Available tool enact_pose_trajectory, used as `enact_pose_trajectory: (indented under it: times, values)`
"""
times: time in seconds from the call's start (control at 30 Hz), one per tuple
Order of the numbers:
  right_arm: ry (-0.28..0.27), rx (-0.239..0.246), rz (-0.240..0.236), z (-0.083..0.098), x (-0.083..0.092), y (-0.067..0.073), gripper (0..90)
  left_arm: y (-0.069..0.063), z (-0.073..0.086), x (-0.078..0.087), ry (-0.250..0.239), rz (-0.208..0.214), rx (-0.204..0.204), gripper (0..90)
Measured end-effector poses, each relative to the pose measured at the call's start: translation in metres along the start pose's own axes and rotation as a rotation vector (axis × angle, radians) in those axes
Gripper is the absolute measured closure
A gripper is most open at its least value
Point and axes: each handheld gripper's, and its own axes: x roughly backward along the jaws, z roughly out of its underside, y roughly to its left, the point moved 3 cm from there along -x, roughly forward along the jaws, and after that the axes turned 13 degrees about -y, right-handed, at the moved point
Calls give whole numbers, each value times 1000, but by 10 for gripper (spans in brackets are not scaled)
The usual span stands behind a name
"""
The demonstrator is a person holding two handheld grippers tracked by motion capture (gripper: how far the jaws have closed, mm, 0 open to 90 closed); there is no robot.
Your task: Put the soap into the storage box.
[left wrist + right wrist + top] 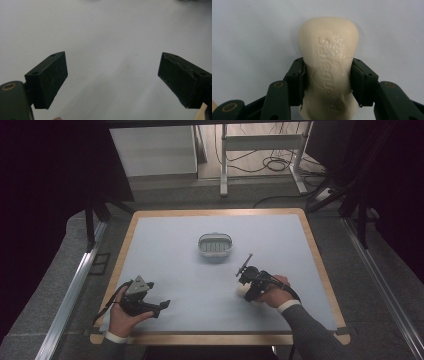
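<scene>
A cream bar of soap (328,67) lies on the pale table (165,245) near its right front, clamped at its waist between the jaws of the right gripper (328,82). Beyond it, near the table's middle, stands a small oval soap dish (215,245) with a ribbed floor and nothing in it. The left gripper (112,77) rests at the left front, jaws spread wide over bare table.
</scene>
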Motion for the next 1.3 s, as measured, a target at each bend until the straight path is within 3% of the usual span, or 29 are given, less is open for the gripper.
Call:
enact_pose_trajectory:
  times: [0.67, 1.3]
  values:
    - [-85, 39, 21, -25, 30, -10, 499, 1, 0, 0, 0, -2, -3, 95]
    - [-142, 61, 42, -56, 44, -19, 499, 0, 0, 0, 3, 2, -7, 95]
